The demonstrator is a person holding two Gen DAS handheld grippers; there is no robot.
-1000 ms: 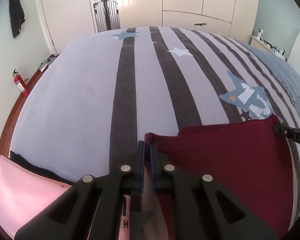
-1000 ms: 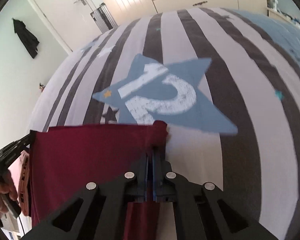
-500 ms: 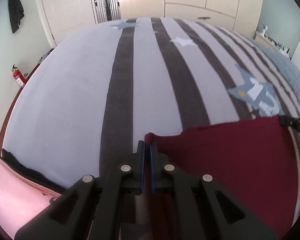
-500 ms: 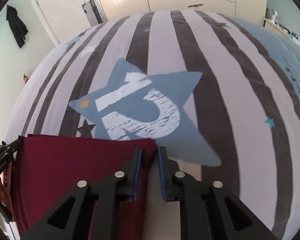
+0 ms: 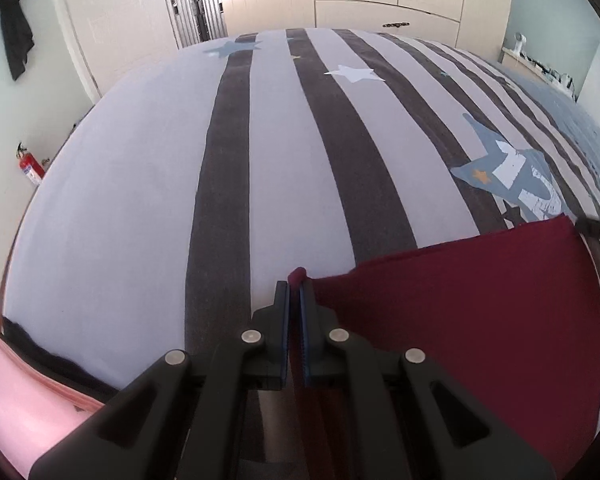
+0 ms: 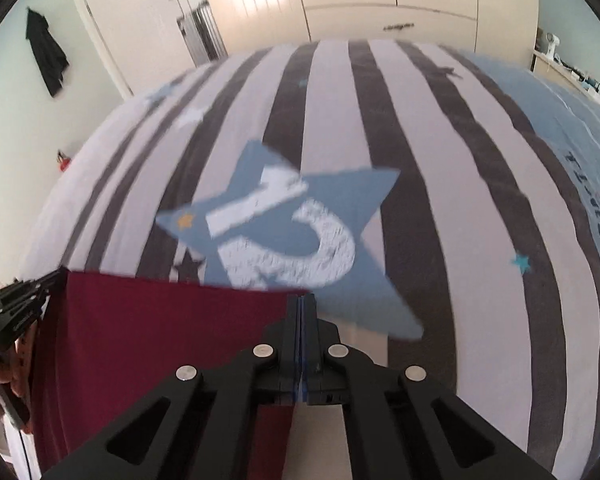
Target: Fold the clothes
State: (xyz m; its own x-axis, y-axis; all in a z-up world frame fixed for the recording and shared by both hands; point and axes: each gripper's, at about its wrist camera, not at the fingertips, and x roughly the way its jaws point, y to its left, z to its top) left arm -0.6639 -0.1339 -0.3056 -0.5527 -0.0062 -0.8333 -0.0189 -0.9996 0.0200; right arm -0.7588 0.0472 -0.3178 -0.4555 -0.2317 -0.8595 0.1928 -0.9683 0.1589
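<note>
A dark maroon knitted garment (image 5: 480, 312) hangs stretched between the two black grippers above a grey-and-white striped bedspread (image 5: 148, 200) printed with a blue star (image 6: 300, 240). The left gripper (image 5: 294, 292) pinches one top corner, its jaws pressed on the cloth. The right gripper (image 6: 301, 304) is pressed together at the other corner, seemingly nipping its edge.

A large white "13" stands on the blue star (image 6: 284, 236) printed on the bedspread (image 6: 440, 184). Dark lettering at 3 o'clock is unreadable.
</note>
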